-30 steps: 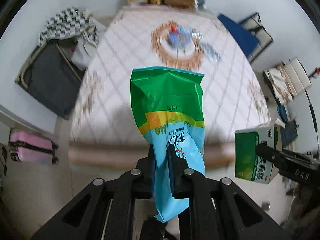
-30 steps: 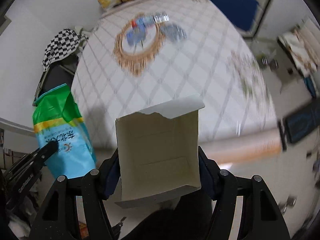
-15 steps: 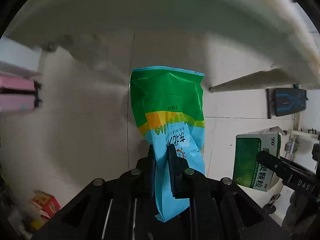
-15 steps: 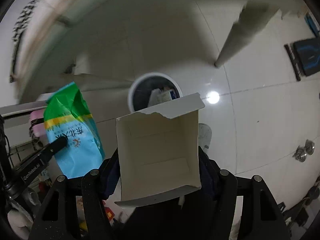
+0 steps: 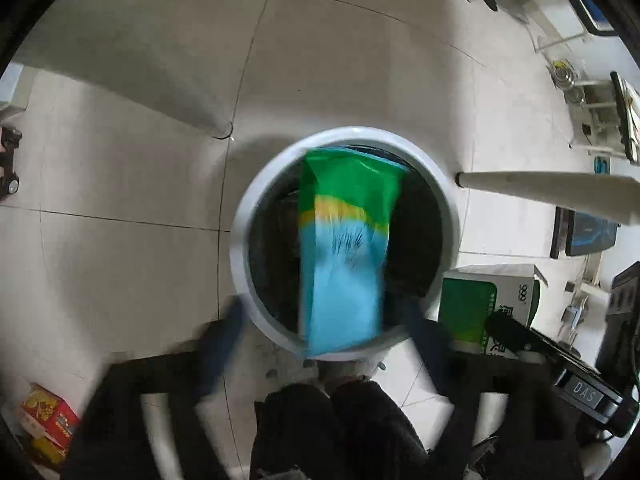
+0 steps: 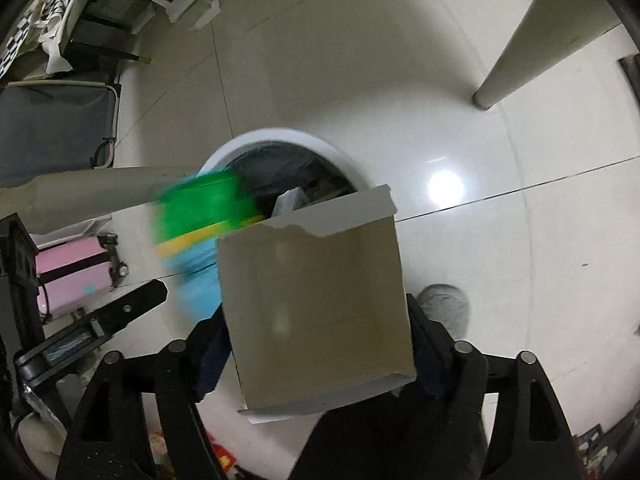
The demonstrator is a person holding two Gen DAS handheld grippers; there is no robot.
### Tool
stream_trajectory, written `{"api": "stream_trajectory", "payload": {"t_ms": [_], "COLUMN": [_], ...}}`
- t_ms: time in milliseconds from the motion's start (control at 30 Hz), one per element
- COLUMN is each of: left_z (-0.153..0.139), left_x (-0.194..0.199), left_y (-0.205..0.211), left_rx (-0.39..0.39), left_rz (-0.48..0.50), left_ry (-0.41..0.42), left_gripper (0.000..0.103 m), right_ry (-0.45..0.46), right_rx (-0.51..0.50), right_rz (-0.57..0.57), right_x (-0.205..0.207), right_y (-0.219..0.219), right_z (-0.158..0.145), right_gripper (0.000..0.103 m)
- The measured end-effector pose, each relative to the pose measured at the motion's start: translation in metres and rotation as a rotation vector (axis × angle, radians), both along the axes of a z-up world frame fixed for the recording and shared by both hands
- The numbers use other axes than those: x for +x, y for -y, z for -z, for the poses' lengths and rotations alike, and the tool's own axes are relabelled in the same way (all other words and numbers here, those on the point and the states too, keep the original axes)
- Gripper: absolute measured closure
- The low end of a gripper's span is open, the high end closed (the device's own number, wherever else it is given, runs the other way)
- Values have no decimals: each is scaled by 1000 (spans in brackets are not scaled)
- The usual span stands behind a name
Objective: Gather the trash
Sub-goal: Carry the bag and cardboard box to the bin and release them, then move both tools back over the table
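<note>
L gripper (image 5: 324,344) spread wide, bag (image 5: 346,248) loose over bin (image 5: 240,240); R-cam only: R gripper (image 6: 316,344) clamps box (image 6: 316,300).

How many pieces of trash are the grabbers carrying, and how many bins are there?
Plastic bags: 1, the green and blue bag, dropping from the open left gripper
Cardboard boxes: 1, the torn box in the right gripper
Bins: 1, the white bin
Total: 3

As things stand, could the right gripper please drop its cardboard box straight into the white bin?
Probably not quite yet. The right gripper, shut on the cardboard box, sits short of the white bin, so the box would likely land on the floor. The green and blue bag is falling into the opening.
</note>
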State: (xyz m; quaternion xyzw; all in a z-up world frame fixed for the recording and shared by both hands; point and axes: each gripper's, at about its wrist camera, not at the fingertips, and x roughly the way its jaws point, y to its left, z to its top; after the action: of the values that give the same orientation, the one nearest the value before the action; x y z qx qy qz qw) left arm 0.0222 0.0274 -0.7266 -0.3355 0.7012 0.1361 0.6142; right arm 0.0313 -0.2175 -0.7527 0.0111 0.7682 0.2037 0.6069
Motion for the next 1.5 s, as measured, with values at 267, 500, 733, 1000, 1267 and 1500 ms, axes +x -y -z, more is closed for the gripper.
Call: {"api": "stream_trajectory", "payload": {"t_ms": [267, 500, 733, 1000, 1267, 1500], "left_z": [-37, -92, -133, -197, -282, -360], "left_x": [-34, -52, -61, -70, -78, -91], "left_y": [-10, 1, 12, 20, 23, 19], "left_rx": [137, 227, 252, 257, 265, 297], "left_rz": [-6, 10, 16, -7, 21, 34], "left_ry": [22, 43, 49, 69, 103, 136], "left_gripper": [7, 7, 7, 7, 7, 7], "right_ry": [17, 175, 287, 318, 325, 335], "right_rx": [42, -99, -197, -210, -180, -156], "right_rz": [-67, -192, -242, -256, -239, -237], "right_x": [-9, -24, -33, -45, -62, -79], "right_y": [-7, -10, -5, -1, 7, 10], "right_z": [0, -49, -110, -190, -288, -383], "right_gripper": [0, 0, 0, 0, 0, 0]}}
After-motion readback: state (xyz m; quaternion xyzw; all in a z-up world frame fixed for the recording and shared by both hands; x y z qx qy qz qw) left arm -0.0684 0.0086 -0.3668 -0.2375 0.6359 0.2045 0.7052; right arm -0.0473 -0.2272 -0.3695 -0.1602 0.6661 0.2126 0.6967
